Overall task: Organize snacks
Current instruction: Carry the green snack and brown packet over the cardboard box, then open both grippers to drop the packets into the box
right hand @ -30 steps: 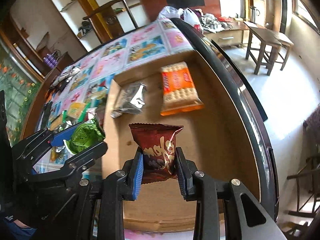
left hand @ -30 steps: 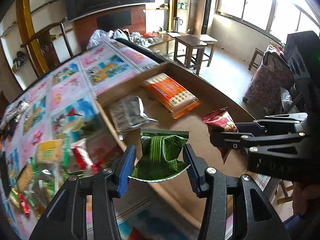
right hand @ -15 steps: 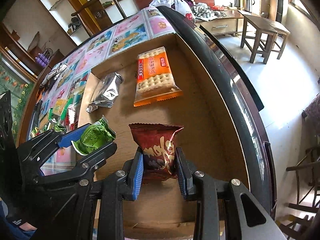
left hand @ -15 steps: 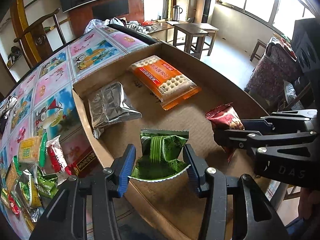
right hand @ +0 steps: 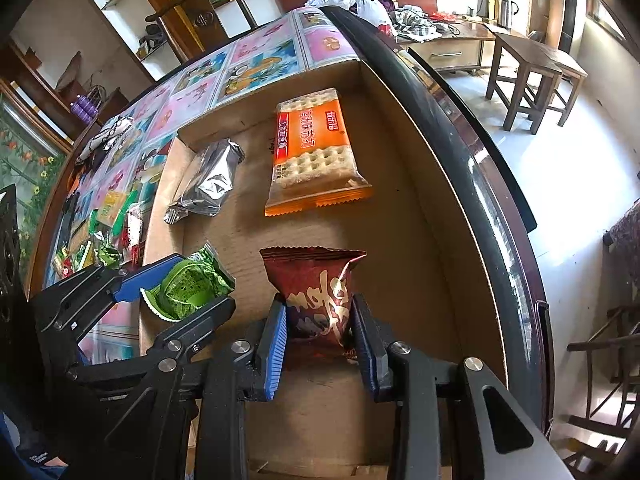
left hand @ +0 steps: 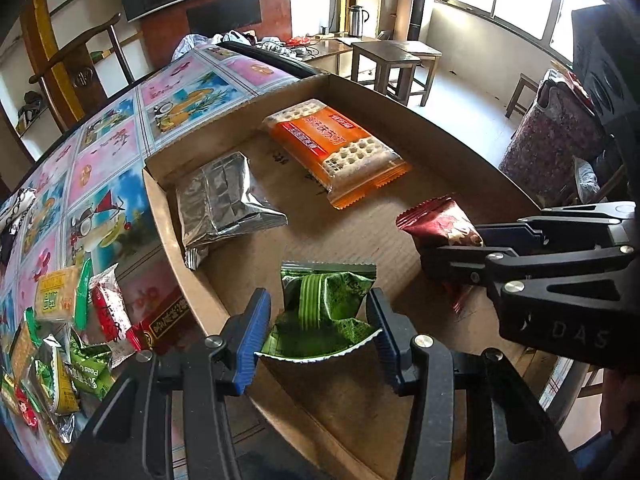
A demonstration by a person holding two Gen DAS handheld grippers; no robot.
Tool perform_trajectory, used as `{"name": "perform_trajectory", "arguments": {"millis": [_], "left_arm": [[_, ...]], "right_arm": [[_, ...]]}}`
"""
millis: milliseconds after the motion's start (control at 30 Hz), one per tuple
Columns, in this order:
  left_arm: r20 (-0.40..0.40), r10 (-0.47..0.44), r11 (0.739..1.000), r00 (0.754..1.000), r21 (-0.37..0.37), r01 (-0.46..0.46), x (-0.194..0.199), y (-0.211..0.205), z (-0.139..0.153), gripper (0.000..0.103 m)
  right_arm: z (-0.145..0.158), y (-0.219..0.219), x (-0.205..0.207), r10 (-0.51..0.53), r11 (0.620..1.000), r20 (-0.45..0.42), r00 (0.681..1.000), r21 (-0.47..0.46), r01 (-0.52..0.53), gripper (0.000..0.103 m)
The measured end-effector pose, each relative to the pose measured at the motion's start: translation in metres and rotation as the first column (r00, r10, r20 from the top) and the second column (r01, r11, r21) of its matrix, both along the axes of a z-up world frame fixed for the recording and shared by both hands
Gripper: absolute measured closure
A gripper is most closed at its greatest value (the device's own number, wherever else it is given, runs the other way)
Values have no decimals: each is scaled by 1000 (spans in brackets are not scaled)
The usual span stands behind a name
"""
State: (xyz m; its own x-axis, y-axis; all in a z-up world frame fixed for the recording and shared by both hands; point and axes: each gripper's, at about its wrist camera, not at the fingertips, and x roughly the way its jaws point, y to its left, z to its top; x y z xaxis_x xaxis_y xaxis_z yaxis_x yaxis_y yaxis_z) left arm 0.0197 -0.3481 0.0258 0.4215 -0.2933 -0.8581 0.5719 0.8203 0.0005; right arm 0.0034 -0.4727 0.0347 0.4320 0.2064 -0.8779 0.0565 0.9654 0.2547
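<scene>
My left gripper point(left hand: 318, 316) is shut on a green snack packet point(left hand: 326, 306) and holds it over the near part of the cardboard box point(left hand: 168, 216). My right gripper point(right hand: 319, 320) is shut on a dark red snack packet point(right hand: 316, 288) and holds it above the box floor point(right hand: 400, 264). The red packet point(left hand: 438, 226) shows at the right in the left wrist view, the green packet point(right hand: 188, 284) at the left in the right wrist view. An orange cracker pack point(left hand: 336, 148) and a silver foil pack point(left hand: 222, 196) lie in the box.
A pile of loose small snacks point(left hand: 68, 332) lies on the patterned tablecloth point(left hand: 108, 152) left of the box. The table's dark curved edge point(right hand: 480, 168) runs along the box's right side. Wooden stools point(right hand: 532, 68) stand on the floor beyond.
Both grippers have moved forward and lower over the box, each still holding its packet. The box contents now look nearer and larger.
</scene>
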Motion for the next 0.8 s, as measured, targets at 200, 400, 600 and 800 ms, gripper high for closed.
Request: {"name": "perform_trajectory", "arguments": {"millis": [200,400,600,800], "left_arm": [[-1,-2,1000,1000,-12,2,0,0,4,43],[12,8,999,1000,-36,-7,-1,9,16,43],[42,46,997,998,-71,-43,-2,34,36,43],[62,127,987,990,-105,-120,1,79,54,43]], "right_arm": [[6,0,-1,-5,1000,14,1000,-9,5,59],[20,-5,-8,-42,999,58,997,-18,43,58],[35,3,-10,-53,999,98,994,-4,54,58],[44,35,-8,-4,1000,120,993,25,1,58]]}}
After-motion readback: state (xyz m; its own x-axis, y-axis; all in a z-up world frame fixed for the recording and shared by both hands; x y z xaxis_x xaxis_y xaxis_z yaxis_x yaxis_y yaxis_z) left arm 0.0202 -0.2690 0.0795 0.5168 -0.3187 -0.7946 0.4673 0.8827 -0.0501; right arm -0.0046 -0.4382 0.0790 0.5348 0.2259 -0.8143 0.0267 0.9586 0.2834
